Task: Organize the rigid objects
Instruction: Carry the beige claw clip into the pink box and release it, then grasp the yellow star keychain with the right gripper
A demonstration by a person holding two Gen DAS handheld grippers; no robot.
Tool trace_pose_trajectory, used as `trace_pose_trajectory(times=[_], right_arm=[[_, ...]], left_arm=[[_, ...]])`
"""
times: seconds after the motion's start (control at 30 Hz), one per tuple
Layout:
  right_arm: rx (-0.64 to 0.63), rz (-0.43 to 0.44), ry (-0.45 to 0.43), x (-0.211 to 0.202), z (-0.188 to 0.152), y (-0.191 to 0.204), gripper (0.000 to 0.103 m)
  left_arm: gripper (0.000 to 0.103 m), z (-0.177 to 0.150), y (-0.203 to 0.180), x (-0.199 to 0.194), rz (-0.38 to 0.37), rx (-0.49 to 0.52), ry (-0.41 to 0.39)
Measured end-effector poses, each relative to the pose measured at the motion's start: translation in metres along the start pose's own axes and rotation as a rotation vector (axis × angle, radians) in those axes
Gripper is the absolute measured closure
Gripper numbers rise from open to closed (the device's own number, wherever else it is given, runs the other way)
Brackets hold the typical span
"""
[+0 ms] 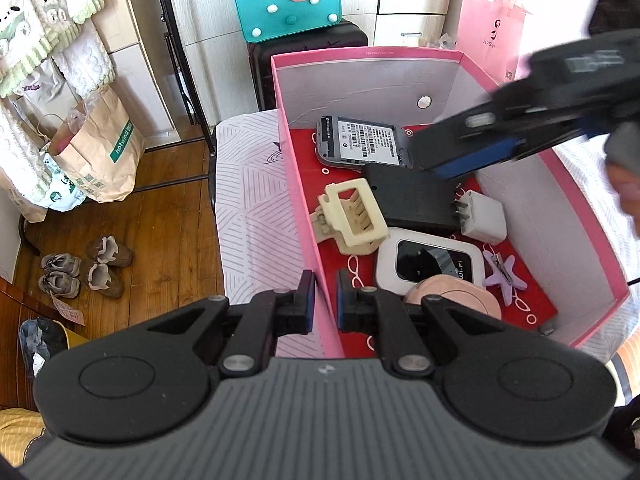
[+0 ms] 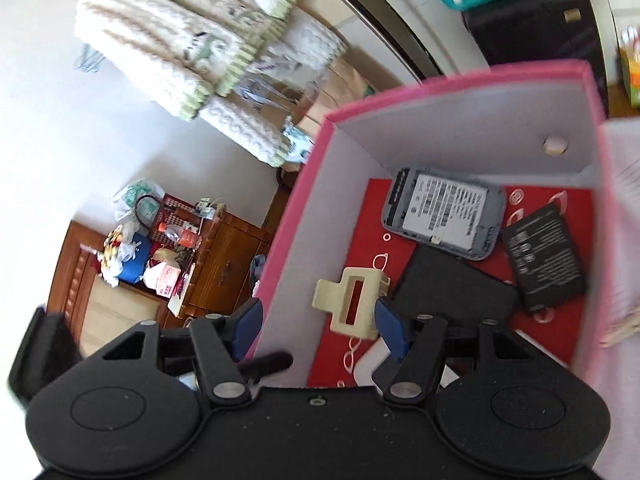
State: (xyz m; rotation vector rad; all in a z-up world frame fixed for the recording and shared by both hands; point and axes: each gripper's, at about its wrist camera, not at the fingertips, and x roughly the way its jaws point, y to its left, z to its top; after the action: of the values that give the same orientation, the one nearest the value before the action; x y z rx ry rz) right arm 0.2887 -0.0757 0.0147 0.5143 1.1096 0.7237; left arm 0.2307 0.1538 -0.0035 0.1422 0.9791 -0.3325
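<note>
pink cardboard box (image 1: 472,58), open-topped, red-lined, standing on a striped bed (image 1: 248,184); holds the rigid objects.
contents: grey router back with label (image 1: 362,142) at the far wall; black flat case (image 1: 416,200) mid-floor; cream claw clip (image 1: 354,216) against the left wall; white plug adapter (image 1: 482,216) toward the right wall; white wi-fi unit (image 1: 430,264), round pink item (image 1: 452,294) and purple starfish clip (image 1: 505,274) near the front edge.
left gripper (image 1: 325,304): clamped on the box's left wall at the front, angled down, steadying it.
right gripper (image 2: 316,322): jaws wide apart, empty, straddling the left wall, rolled and tilted down over the claw clip.
handling note: bring both pads inside the wall before closing; keep the box braced.
</note>
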Motion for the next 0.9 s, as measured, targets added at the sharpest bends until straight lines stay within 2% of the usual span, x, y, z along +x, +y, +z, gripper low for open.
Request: trace_pose_trajectory(times=[0.13,0.3,0.43,0.6,0.77,0.87,0.9], right_arm=[[-0.053,-0.034,-0.077,-0.044,-0.006,0.005,0.035],[-0.069,-0.089,-0.126,-0.088,-0.019,-0.004,0.035],[-0.098,-0.205,-0.177,-0.118,-0.034,-0.023,0.035],[-0.113,-0.380,-0.211,-0.131,-0.055,-0.065,0.035],[-0.307,-0.546,-0.250,-0.126,-0.078,-0.092,0.035],[-0.489,-0.642,-0.330,-0.122,-0.087,-0.095,0.036],[-0.524,-0.647,-0.350,-0.122,-0.087,-0.097,0.036]], left_arm=[[0.096,0.000,0.000,0.000,0.003,0.000,-0.001],[0.096,-0.002,0.000,-0.001,0.006,-0.017,-0.007],[0.096,-0.002,-0.002,-0.001,0.014,-0.016,-0.007],[0.096,-0.002,-0.003,-0.002,0.020,-0.014,-0.004],[0.095,-0.002,-0.004,-0.001,0.026,-0.009,-0.002],[0.094,-0.001,-0.004,-0.001,0.024,-0.012,0.000],[0.094,-0.001,-0.004,-0.001,0.026,-0.010,0.000]])
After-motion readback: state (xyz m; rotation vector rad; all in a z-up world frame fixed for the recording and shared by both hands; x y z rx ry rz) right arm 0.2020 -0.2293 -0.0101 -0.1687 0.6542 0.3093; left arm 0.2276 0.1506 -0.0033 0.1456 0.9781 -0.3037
